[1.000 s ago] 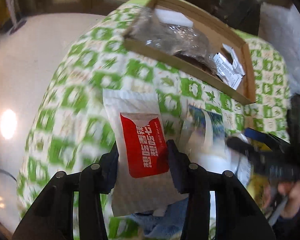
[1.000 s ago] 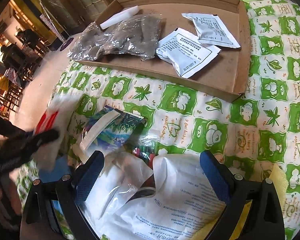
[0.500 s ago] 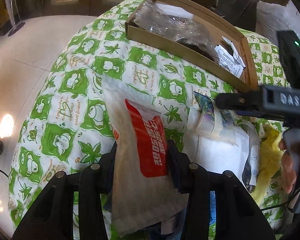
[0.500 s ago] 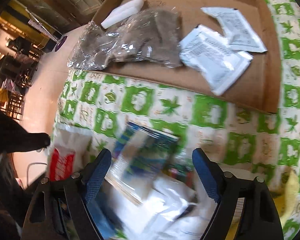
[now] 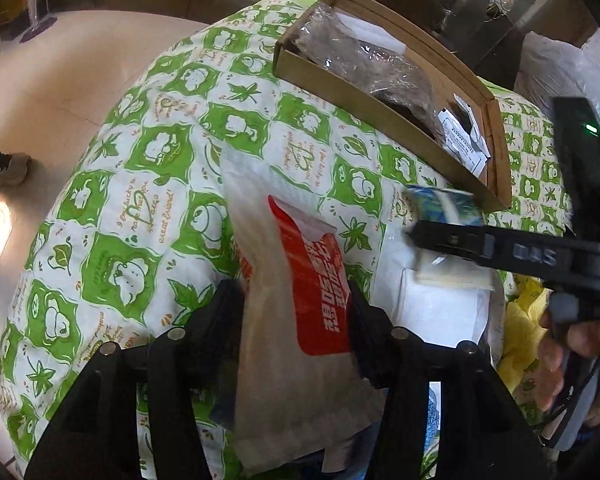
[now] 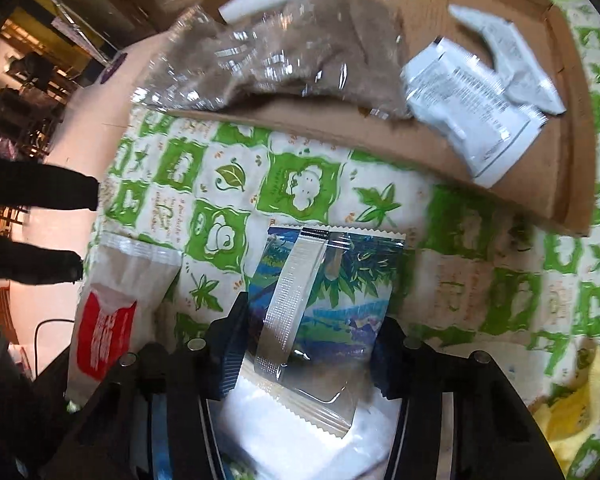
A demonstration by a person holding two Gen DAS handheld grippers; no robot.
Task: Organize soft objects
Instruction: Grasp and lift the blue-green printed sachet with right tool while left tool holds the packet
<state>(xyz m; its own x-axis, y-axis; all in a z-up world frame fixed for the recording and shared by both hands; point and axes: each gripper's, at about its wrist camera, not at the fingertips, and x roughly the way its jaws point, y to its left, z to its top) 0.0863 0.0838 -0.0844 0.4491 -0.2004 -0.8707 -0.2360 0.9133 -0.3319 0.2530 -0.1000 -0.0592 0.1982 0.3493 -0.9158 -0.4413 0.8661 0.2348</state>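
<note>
on green-checked cloth (image 5: 148, 208), left gripper (image 5: 296, 300) opening around red-labelled white pouch (image 5: 300, 320), right gripper (image 6: 308, 344) closing on blue leaf-print sachet (image 6: 324, 300), printed white packets (image 6: 472, 108) in cardboard tray (image 6: 560, 184) clearer from right wrist, hand (image 5: 568, 356) only from left

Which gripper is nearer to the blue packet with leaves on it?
Right. The right gripper has the blue packet between its closing jaws. The left gripper is off to the side, around the red-and-white pouch.
</note>
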